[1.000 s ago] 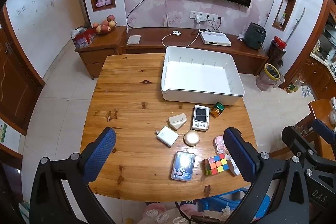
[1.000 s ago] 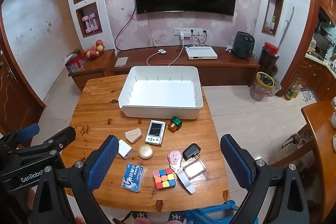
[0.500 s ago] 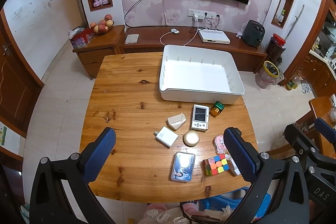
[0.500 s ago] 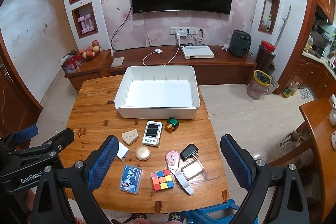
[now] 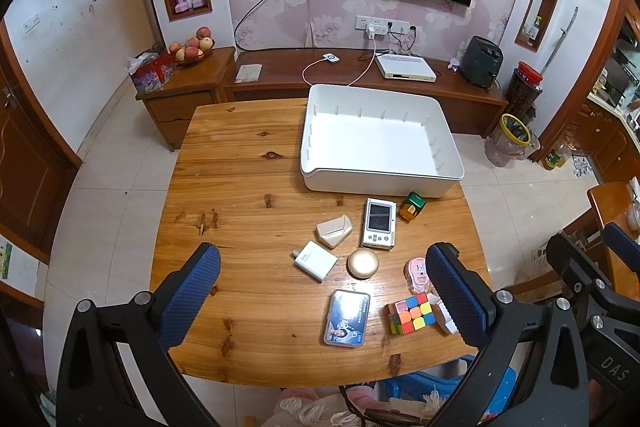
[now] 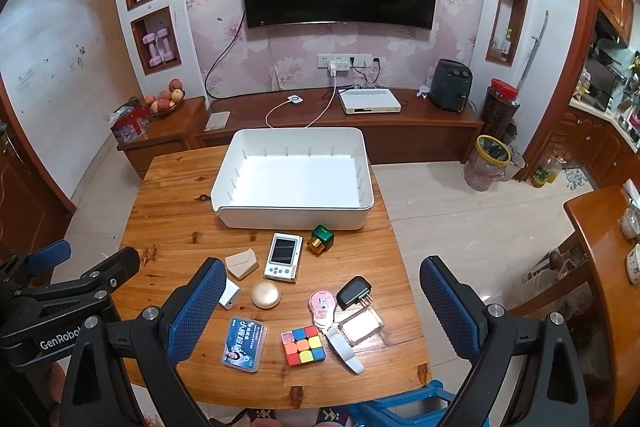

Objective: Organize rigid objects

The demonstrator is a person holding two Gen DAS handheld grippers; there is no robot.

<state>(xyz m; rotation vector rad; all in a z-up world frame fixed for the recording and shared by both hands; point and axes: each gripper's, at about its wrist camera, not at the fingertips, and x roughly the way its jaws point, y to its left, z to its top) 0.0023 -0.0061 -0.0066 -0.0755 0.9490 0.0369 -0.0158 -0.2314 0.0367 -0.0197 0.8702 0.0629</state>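
Wooden counter in a living room, viewed from above. Left gripper and right gripper: jaws spread wide, nothing held, both raised clear of the surface. White bin stands empty at the far side. Nearer than the bin, all loose: handheld console, green cube, puzzle cube, blue card case, black charger. Assessment: sorting not begun; every item remains outside the bin.
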